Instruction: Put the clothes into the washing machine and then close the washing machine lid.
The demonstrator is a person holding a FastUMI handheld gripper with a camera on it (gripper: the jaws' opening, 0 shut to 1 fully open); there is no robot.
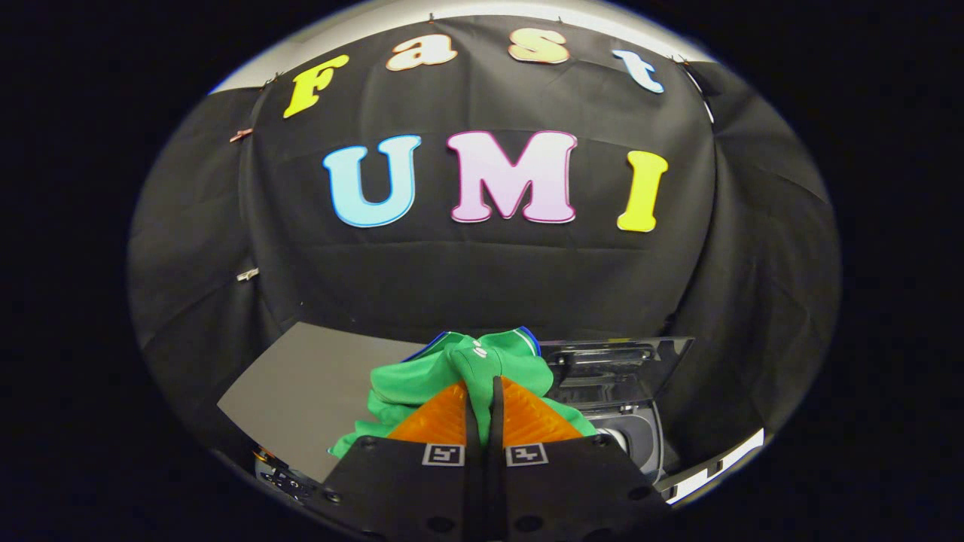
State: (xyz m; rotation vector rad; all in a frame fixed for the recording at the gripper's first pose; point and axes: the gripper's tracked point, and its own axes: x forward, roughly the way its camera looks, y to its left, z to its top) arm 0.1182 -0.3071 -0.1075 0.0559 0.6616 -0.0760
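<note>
Green cloth, a garment point(459, 376) with a thin blue trim along its upper edge, is bunched up right at the tips of the gripper point(482, 391). It rises in a peak at about 12 o'clock from the fingertips and spills down to roughly 9 o'clock of them, where a fold trails over the flat grey surface point(301, 391). The fingers point(440, 418) stand nearly together, with only a thin dark slit between them, and a pinch of the fabric is caught in that slit, both fingers pressing on it (the cloth drapes away on either side of the nip). How much of the garment is clear of the surface I cannot tell.

At around 2 o'clock from the fingertips, just beside the garment, sits the washing machine point(636, 440), its rounded pale body showing past the right finger. Its lid point(617, 369) stands raised behind it, a dark glossy panel with reflections, so the machine is open. The garment is beside the machine, not in it.

At about 10 o'clock of the fingers the grey surface runs back to the booth wall point(482, 278), a black cloth with creases and folds that fills the background. Along the top, a pale band shows above the cloth.
</note>
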